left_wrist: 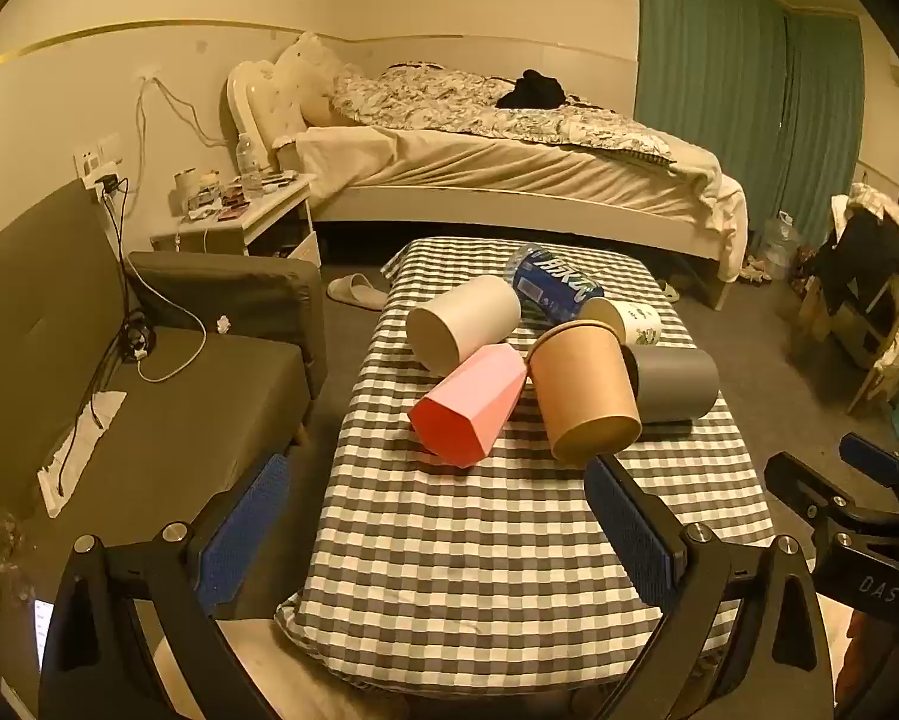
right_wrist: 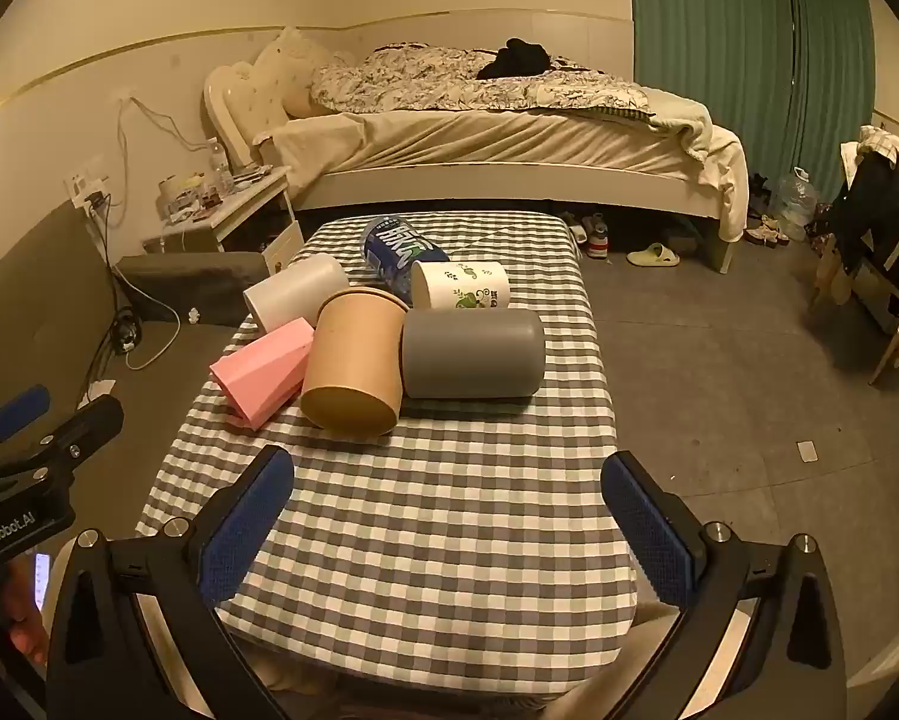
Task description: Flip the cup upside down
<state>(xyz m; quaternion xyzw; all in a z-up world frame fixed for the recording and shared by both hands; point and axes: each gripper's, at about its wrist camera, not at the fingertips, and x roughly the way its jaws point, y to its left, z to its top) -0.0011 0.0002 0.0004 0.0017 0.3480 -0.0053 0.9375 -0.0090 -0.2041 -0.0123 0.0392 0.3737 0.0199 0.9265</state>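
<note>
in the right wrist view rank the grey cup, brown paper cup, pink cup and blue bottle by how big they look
1. grey cup and brown paper cup: look alike, no clear order
2. pink cup
3. blue bottle, though it lies farthest away and is partly hidden

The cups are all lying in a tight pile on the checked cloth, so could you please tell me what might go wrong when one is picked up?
1. The brown cup touches the pink cup and grey cup; lifting it may set them rolling.
2. The grey cup lies near the cloth's right edge and could roll off.
3. The bottle behind could also be nudged.
Both the left tool and right tool are open and short of the pile.
</note>
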